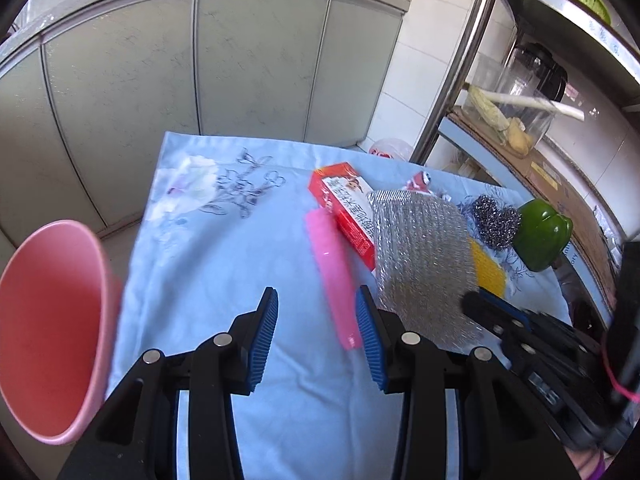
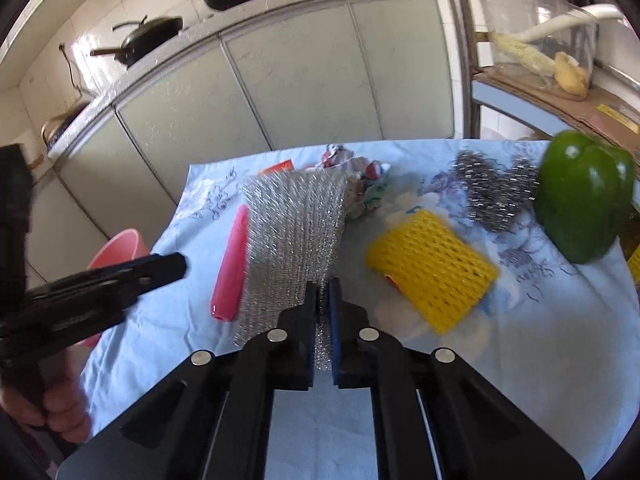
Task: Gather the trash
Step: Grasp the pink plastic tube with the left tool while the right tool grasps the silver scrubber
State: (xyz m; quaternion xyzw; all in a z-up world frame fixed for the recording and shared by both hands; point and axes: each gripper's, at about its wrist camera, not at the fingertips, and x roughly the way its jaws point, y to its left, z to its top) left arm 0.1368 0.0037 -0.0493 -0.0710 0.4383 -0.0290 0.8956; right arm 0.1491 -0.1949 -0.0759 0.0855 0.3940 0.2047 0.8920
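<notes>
Across the blue flowered cloth (image 1: 248,280) the clutter lies to my right of centre, and a pink bin (image 1: 52,328) hangs off the cloth's left edge, beside my left gripper. That is the relation I judge the next move turns on: whatever I lift has to travel leftward over bare cloth to reach it.

Biggest of the pieces is a silver mesh sheet (image 2: 292,232), its long axis running away from me. My right gripper (image 2: 322,300) is clamped on its near edge, the mesh pinched between both pads. No earlier look is to hand, so I speak only of the grip as it stands.

Next down is a red box (image 1: 344,208), lying slantwise at the mesh's far left corner, then a yellow foam net (image 2: 432,268), a green pepper (image 2: 584,200) and steel scourers (image 2: 492,188) further right, which I would not count as rubbish.

Smallest is a pink tube (image 1: 332,276), just left of the mesh, long axis pointing away from me. My left gripper (image 1: 316,328) stands spread wide and empty, its right finger (image 1: 370,340) at the tube's near end, so the left is the nearer hand for it.
</notes>
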